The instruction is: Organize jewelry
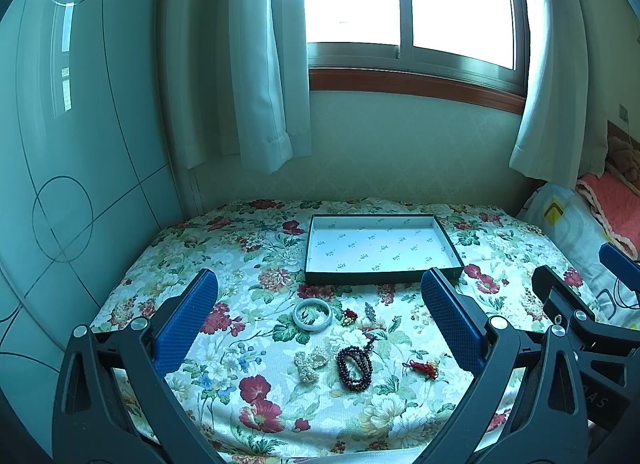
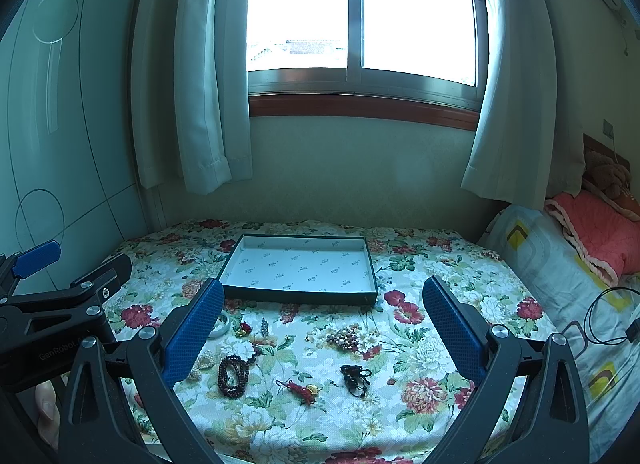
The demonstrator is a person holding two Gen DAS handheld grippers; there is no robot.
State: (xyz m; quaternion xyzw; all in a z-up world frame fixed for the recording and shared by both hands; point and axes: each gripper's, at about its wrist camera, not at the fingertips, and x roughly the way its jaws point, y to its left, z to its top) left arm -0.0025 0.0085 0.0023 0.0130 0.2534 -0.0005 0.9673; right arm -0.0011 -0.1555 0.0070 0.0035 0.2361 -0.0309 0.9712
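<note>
An empty dark-rimmed tray point(image 1: 454, 250) with a white lining lies on the floral cloth, also in the right wrist view point(image 2: 370, 276). In front of it lie a pale jade bangle point(image 1: 312, 315), a pearl piece point(image 1: 312, 362), a dark bead bracelet point(image 1: 354, 368) point(image 2: 233, 376), a red knotted charm point(image 1: 425, 368) point(image 2: 302, 390), a small red-gold piece point(image 1: 350, 315), a black cord piece point(image 2: 355, 376) and a beaded cluster point(image 2: 347, 338). My left gripper point(image 1: 320, 296) is open and empty above them. My right gripper point(image 2: 323, 300) is open and empty too.
The floral cloth point(image 1: 224, 236) covers a table under a window with curtains. A wall panel stands at the left. A pillow point(image 2: 552, 264) and a pink blanket point(image 2: 600, 232) lie at the right, with a black cable point(image 2: 608, 316) beside them.
</note>
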